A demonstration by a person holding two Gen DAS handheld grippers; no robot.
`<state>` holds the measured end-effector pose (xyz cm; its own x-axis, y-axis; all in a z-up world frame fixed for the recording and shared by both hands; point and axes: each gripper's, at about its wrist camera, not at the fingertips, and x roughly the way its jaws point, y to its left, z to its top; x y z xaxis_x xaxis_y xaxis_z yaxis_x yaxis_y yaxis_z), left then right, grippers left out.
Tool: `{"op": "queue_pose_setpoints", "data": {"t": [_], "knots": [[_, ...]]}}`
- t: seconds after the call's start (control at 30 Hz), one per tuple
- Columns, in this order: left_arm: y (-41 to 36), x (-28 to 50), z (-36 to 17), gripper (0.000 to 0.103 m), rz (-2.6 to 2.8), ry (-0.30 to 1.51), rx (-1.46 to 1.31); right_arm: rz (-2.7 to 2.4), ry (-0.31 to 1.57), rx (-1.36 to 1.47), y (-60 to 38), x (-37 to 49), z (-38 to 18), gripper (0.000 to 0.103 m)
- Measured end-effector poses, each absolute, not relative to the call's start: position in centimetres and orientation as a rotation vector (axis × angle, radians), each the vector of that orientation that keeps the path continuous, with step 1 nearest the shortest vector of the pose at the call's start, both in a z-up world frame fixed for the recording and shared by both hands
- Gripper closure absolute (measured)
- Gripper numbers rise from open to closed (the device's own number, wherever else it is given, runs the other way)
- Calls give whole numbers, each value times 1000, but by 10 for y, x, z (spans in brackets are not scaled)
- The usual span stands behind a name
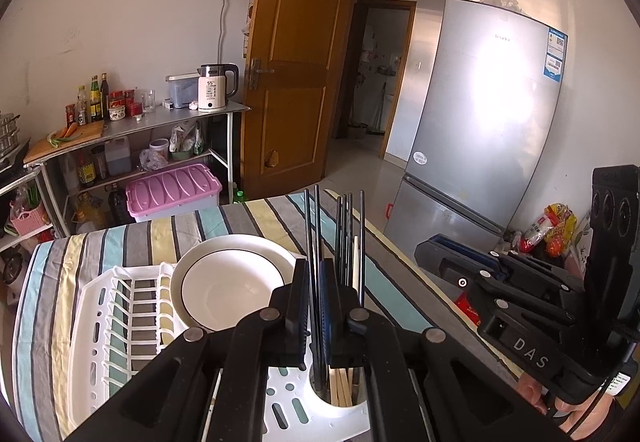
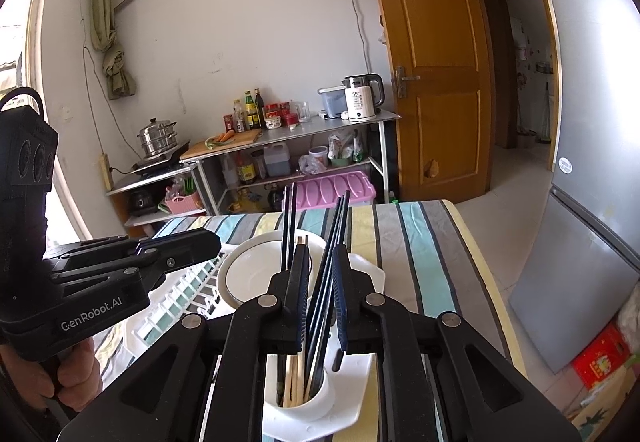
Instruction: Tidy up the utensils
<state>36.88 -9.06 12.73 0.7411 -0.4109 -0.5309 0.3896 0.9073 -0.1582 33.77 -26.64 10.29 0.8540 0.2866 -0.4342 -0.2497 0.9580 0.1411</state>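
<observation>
Kitchen room, striped tablecloth [image 1: 248, 220] on the table, wooden door and silver fridge [image 1: 480, 114] behind.

Left wrist view: white dish rack [image 1: 100, 306] on the cloth with a white bowl [image 1: 232, 282] leaning in it. Round white cup [image 1: 340, 402] at the rack's corner holds black chopsticks [image 1: 348, 234] upright plus some pale wooden ones. Left gripper [image 1: 316, 316] has its jaws nearly together, clamped on two black chopsticks whose lower ends reach into the cup. Right gripper [image 1: 430, 250] sits off to the right side, over the table edge.

Right wrist view: same cup [image 2: 298, 398], black and wooden chopsticks [image 2: 294, 378] inside. Right gripper [image 2: 322, 294] jaws slightly apart, black chopsticks [image 2: 326, 282] leaning between them, pads not pressing. Left gripper [image 2: 200, 238] near the bowl [image 2: 256, 266].
</observation>
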Motion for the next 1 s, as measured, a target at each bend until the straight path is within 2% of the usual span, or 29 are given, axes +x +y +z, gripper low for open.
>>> {"op": "queue_pose_setpoints", "data": {"t": [0.23, 0.6, 1.0], "knots": [[-74, 316, 119, 97, -415, 577, -49, 260, 434, 57, -265, 290, 105, 88], [-56, 208, 100, 86, -381, 551, -29, 228, 422, 4, -251, 199, 88, 87], [-43, 120, 73, 85, -318, 547, -49, 227, 431, -4, -242, 126, 66, 87]]}}
